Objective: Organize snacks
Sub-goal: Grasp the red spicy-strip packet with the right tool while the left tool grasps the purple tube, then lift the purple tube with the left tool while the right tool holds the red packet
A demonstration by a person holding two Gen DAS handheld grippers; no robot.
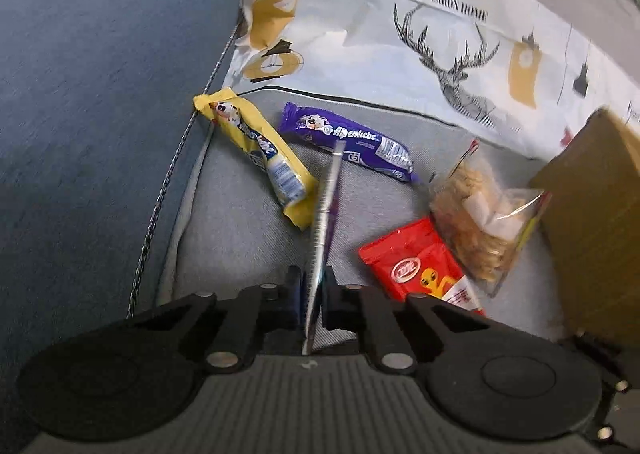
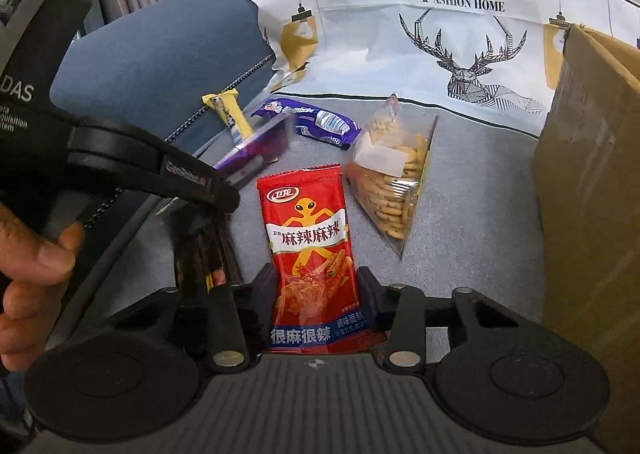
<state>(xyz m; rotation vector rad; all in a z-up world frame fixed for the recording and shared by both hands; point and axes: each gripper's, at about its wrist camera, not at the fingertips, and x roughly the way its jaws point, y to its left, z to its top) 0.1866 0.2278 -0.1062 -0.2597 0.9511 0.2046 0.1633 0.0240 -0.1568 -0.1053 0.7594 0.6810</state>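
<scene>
My left gripper [image 1: 311, 286] is shut on a flat purple and silver snack packet [image 1: 326, 205], held edge-on above the grey cushion; it also shows in the right wrist view [image 2: 256, 151]. A yellow Alpenliebe bar [image 1: 260, 149], a purple Alpenliebe bar [image 1: 348, 137], a clear bag of biscuits [image 1: 480, 221] and a red spicy-strip packet [image 1: 424, 266] lie on the cushion. My right gripper [image 2: 316, 294] has its fingers either side of the red packet [image 2: 308, 230]; whether they press it is unclear. The biscuit bag [image 2: 396, 181] lies right of it.
A cardboard box [image 2: 592, 189] stands at the right, also in the left wrist view [image 1: 596, 221]. A deer-print cloth [image 2: 460, 53] covers the sofa back. A blue armrest [image 1: 100, 93] rises at the left. A dark packet [image 2: 208, 254] lies by the right gripper.
</scene>
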